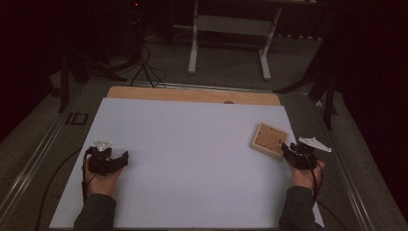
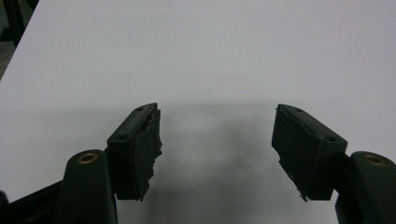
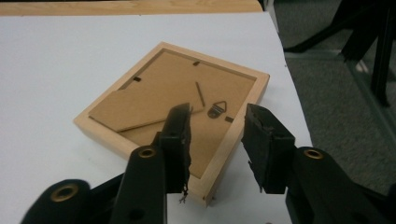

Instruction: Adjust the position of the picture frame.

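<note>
On the white table (image 1: pixel 192 159), lower right, the right gripper (image 3: pixel 217 140) hovers part-open over the picture frame (image 3: pixel 154 93); left gripper (image 2: pixel 217 140) gapes empty.

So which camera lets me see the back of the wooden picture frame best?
The right gripper view: the picture frame lies face down close up, showing its brown backing, stand flap and small metal hanger. In the high view the frame is small, at the white sheet's right edge. The left gripper view looks at bare white sheet.

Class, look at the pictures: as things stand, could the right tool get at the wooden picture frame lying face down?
Probably yes: the right tool hovers over the wooden picture frame, jaws apart, nothing between.
</note>
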`<state>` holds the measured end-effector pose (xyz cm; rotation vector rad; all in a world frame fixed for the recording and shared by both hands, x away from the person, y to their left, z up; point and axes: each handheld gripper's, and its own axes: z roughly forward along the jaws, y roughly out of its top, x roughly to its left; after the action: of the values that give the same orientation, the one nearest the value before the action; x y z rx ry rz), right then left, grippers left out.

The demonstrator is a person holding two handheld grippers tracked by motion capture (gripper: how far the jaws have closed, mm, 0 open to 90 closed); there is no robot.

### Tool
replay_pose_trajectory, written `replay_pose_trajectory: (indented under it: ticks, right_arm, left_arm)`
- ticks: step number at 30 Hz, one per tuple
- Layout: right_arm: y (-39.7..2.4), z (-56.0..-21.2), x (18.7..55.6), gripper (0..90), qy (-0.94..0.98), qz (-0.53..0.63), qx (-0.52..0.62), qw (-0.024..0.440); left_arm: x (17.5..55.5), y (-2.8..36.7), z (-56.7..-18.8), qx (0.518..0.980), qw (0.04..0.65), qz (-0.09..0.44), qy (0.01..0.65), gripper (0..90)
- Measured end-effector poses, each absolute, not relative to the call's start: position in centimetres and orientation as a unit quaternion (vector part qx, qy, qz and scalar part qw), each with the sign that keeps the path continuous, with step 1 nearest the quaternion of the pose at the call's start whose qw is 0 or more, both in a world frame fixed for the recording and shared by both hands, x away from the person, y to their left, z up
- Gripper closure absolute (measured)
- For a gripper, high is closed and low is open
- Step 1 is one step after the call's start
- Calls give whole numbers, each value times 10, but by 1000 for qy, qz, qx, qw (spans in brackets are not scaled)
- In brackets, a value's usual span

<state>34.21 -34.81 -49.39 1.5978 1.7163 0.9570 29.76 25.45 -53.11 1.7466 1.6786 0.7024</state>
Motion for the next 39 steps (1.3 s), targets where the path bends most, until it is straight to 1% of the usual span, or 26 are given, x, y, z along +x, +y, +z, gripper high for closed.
replay_pose_trajectory:
  ticks: [5,14,22,30,32,39]
  right_arm:
    - [-349,-501,349,666,648,354,607,295]
    - [-345,-508,353,658,658,336,606,293]
    - [-348,-516,356,657,654,339,618,275]
    - [-356,-518,354,719,638,361,632,252]
    - [-358,-518,353,757,633,366,635,247]
    - [-356,-518,351,757,639,365,629,251]
  left_arm:
    - [298,255,-531,659,305,266,634,324]
    - [297,258,-529,654,310,267,636,324]
    - [297,258,-529,654,308,265,639,325]
    - [297,257,-529,659,304,263,636,326]
    - [298,256,-530,660,304,263,635,326]
    - [298,256,-530,661,303,262,634,327]
